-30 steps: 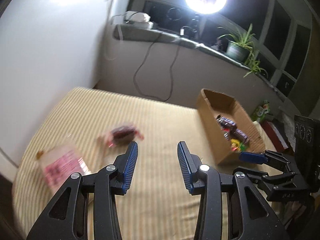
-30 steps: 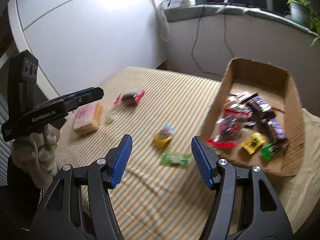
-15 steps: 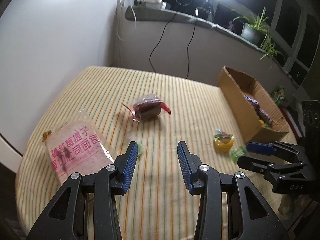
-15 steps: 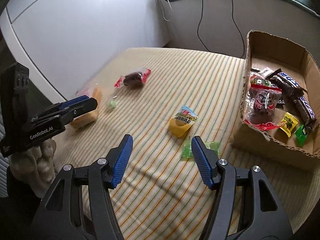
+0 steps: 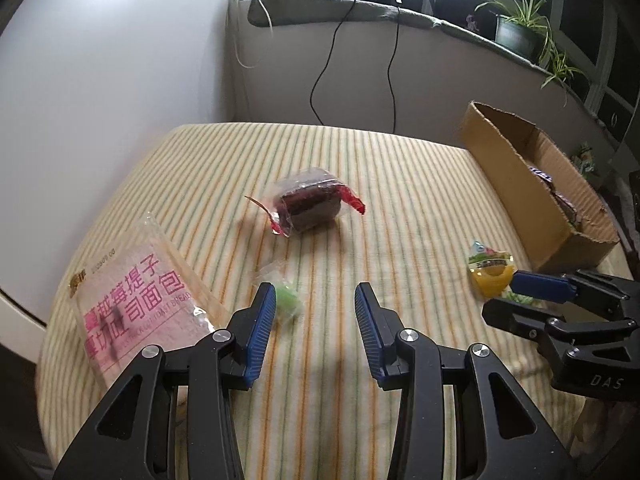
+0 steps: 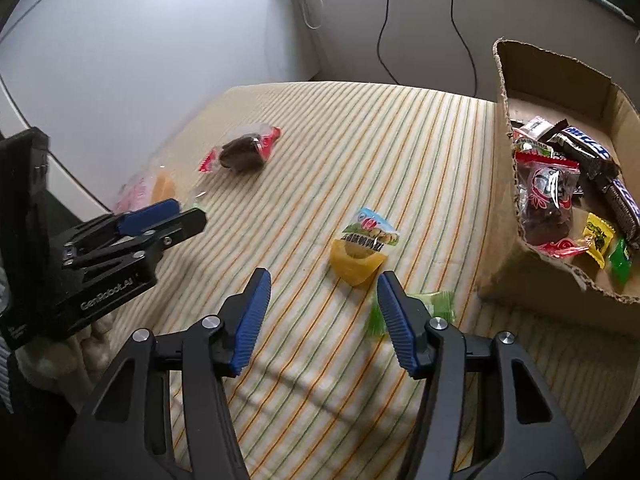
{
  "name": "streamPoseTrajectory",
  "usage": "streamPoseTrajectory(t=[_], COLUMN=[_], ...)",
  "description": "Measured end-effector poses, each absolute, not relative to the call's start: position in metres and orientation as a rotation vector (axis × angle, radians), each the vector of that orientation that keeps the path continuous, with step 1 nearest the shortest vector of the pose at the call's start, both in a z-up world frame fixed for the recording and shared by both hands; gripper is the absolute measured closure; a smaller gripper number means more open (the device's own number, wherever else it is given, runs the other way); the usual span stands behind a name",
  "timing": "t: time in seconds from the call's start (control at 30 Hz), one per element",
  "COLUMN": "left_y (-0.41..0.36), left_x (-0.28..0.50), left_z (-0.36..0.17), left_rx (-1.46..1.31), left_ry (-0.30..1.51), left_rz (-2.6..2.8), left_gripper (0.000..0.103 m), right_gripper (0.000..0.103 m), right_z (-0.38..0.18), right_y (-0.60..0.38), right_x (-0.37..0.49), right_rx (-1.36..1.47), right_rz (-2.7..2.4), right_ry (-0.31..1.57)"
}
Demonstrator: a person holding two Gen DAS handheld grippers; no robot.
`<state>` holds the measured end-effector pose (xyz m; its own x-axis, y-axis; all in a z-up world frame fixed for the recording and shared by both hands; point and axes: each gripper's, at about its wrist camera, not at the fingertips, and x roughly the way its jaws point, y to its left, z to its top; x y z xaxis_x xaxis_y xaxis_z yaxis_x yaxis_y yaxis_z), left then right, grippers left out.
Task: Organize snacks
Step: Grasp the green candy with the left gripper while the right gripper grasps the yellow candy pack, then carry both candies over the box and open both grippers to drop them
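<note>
Right gripper (image 6: 324, 316), empty jaws closing, nears the yellow plastic jelly cup (image 6: 360, 258) at twelve o'clock: light, slippery, so pinch its sides. Left gripper (image 5: 316, 320) is spread, empty.

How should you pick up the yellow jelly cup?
Probably from above, with the fingers pinching across the yellow jelly cup's plastic body. It lies tipped on its side on the striped cloth, its flat printed lid facing up and away, too thin to pinch.

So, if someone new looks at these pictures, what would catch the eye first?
Probably the cardboard box at the right, full of bright snack packets. Next, the yellow jelly cup on the striped cloth, just ahead of the empty right gripper, whose jaws are closing.
</note>
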<state>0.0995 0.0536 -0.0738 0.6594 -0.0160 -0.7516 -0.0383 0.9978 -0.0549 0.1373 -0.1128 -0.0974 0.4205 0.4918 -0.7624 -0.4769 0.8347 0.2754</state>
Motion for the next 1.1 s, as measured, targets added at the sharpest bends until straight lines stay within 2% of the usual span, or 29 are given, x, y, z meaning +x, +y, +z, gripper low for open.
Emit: streamPoseTrajectory(t=[0.5,0.53,0.57,0.63,0.73,1.1], left_y=[0.057,0.057,0.057,0.058,0.064,0.062], left_x=[0.113,0.114,0.115,0.115,0.112,0.094], left_z=[-0.083,-0.083,-0.084,-0.084,-0.083,-0.078], left_rx=[-0.005,-0.003,0.003,0.009,-0.005,-0.037], left_ry=[0.866,0.867,0.865,0.865,0.858,0.832], left_rz=[0.029,0.025,0.026,0.026,0.021,-0.025], left_gripper=[0.063,0.065,0.067,0.078,0.084,0.086], right_gripper=[0.047,0.048,0.054,0.062,0.075,0.077], right_z=[-0.104,-0.105,-0.105,-0.105,-0.104,-0.104], right_y=[-0.092,-0.091,-0.089,-0.086,-0.083,-0.081], right_x=[0.153,0.154,0.155,0.156,0.155,0.148], right_rx=[-0.069,-0.074,-0.081,-0.097,-0.123,-0.126], right_rz=[0.508,0.508,0.506,0.503,0.515,0.556], right_ry=[0.931,0.929,0.927,0.922,0.914,0.899])
